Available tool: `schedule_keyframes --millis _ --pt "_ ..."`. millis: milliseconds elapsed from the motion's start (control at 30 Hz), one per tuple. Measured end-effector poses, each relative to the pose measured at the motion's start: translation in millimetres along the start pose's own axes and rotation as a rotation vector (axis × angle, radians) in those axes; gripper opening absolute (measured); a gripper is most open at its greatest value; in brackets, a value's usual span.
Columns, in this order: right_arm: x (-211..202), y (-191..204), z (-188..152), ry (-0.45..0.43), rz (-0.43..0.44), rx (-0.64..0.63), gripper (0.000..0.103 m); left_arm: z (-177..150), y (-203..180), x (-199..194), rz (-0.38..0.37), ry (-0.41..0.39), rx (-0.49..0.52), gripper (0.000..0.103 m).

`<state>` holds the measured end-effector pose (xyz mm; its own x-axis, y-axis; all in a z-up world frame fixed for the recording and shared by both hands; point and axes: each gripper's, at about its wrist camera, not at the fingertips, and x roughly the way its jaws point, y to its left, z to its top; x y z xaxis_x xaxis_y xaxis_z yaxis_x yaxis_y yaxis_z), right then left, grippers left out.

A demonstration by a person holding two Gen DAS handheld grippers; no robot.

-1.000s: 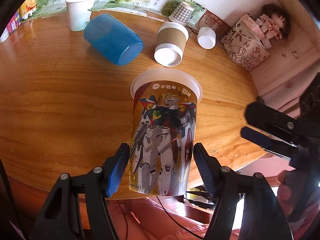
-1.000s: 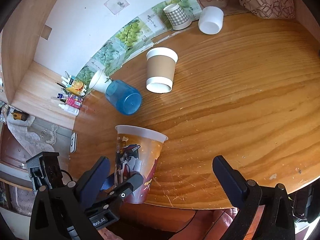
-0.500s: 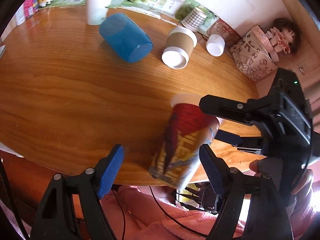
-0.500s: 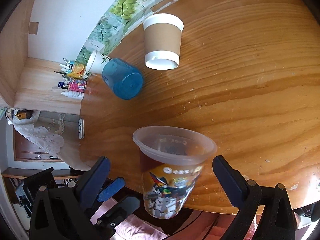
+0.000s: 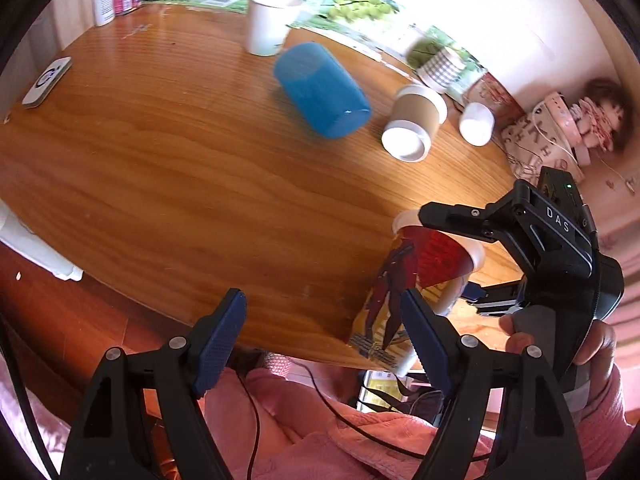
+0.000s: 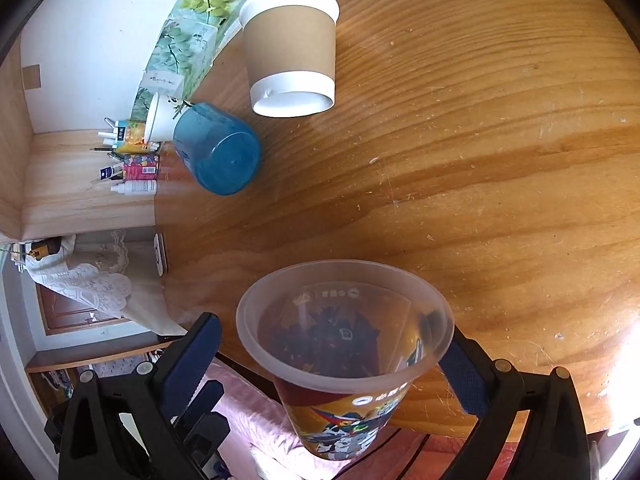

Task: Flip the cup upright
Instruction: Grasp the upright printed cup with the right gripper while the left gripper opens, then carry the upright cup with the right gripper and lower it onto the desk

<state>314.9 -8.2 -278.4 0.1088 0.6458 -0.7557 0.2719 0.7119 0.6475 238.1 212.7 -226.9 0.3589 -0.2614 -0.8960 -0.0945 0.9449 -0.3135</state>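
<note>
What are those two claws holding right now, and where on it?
The right gripper grips the printed plastic cup across its upper wall, just below the rim. The left gripper is open, holding nothing.

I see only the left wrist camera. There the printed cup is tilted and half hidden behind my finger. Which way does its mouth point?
Observer: In the right wrist view the cup turns its open mouth toward that camera, and it is empty inside.
Operator: Is the right gripper around it, or only beside it?
Observer: Around it. The cup sits between the two fingers of the right gripper, and one pad presses its wall just below the rim.
</note>
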Motion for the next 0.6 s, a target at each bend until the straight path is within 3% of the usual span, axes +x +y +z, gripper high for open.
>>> schedule_keyframes --millis 233,600 --pt "6.6 7.2 4.6 -0.004 -0.038 -0.011 0.084 6.4 14.9 -1.5 0.025 -0.006 -0.015 0.082" --pt "7.5 32.2 0.4 -0.152 -0.097 -0.034 0.083 46.6 33.4 -6.4 -0.023 0.035 0.156 0.082"
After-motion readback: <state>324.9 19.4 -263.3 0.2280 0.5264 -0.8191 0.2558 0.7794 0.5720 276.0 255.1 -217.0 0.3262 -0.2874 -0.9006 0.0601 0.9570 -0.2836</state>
